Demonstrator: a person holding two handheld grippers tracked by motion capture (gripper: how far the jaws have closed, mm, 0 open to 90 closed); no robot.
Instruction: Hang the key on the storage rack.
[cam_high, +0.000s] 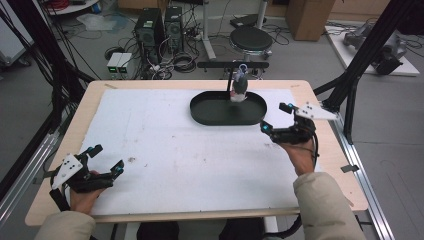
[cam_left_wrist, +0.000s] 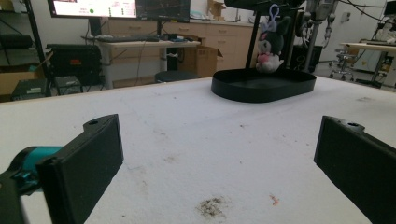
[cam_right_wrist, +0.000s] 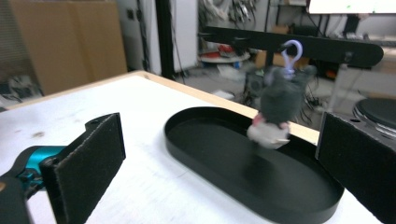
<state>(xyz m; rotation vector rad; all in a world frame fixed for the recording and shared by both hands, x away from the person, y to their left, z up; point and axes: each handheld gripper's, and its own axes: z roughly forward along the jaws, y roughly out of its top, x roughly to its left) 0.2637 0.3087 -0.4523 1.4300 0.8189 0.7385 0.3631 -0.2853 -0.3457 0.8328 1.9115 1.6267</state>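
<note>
Plush toy: I see a small dark plush toy (cam_high: 240, 86) hanging by its lilac clip (cam_right_wrist: 292, 49) from a black crossbar (cam_right_wrist: 327, 46), so that it dangles above the far part of the black oval tray (cam_high: 205, 116). I cannot tell whether its pale underside touches the tray floor or hangs just clear.
Why it hangs there: my guess is the bar presents the toy at a reachable height, with the tray placed underneath to catch or receive it.
Tray: it sits on the far middle of the surface (cam_high: 175, 150), and apart from the toy over it I see nothing in it.
Right gripper: my right gripper (cam_high: 277, 119) is held just off the tray's right end, jaws spread wide and holding nothing. In the right gripper view the toy sits between the two jaws but farther off, so I read this as lined up for an approach.
Left gripper: my left gripper (cam_high: 105, 160) is near the front left corner, well apart from the tray, jaws released and empty, aimed across the surface toward the toy. It looks parked.
Surface: white covering with a few smudges (cam_left_wrist: 211, 206) near the left gripper.
</note>
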